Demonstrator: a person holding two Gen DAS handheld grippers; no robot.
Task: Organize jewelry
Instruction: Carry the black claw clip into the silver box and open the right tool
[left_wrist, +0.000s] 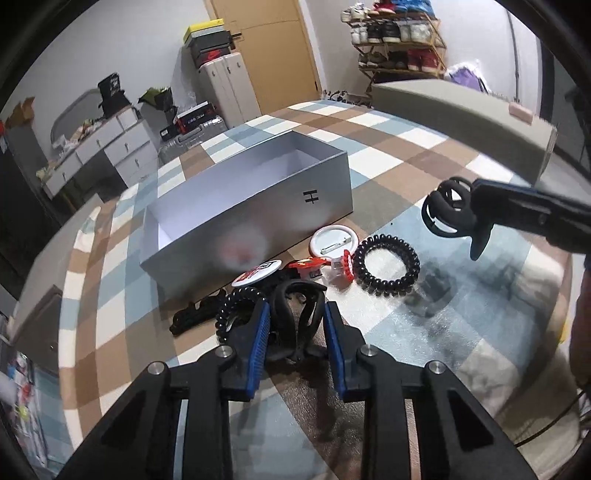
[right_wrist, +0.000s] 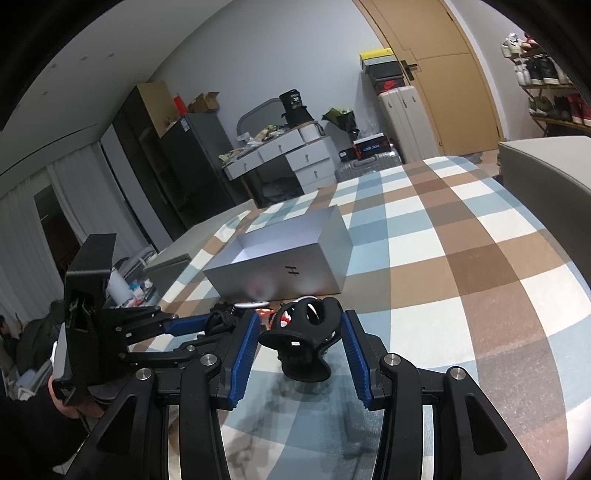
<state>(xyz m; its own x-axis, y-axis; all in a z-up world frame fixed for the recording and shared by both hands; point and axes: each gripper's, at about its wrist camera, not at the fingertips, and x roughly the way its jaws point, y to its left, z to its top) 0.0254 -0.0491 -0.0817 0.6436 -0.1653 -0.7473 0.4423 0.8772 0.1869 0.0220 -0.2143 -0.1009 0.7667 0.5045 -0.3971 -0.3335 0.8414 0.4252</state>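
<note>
Checked blue, brown and white bedding (left_wrist: 388, 155) lies under both my grippers. My left gripper (left_wrist: 297, 332) straddles a black plastic claw clip (left_wrist: 295, 314), fingers apart, beside the open grey cardboard box (left_wrist: 258, 206). My right gripper (right_wrist: 299, 341) carries another black claw clip (right_wrist: 306, 336) above the bedding; I cannot tell how it is gripped.

A checked bedspread (left_wrist: 388, 147) of brown, blue and white carries 1 open grey box (left_wrist: 258, 199) at the far side, with 2 round badges (left_wrist: 330, 240), 1 black coil hair tie (left_wrist: 386, 269) and black clips (left_wrist: 192, 317) lying just near of it.
</note>
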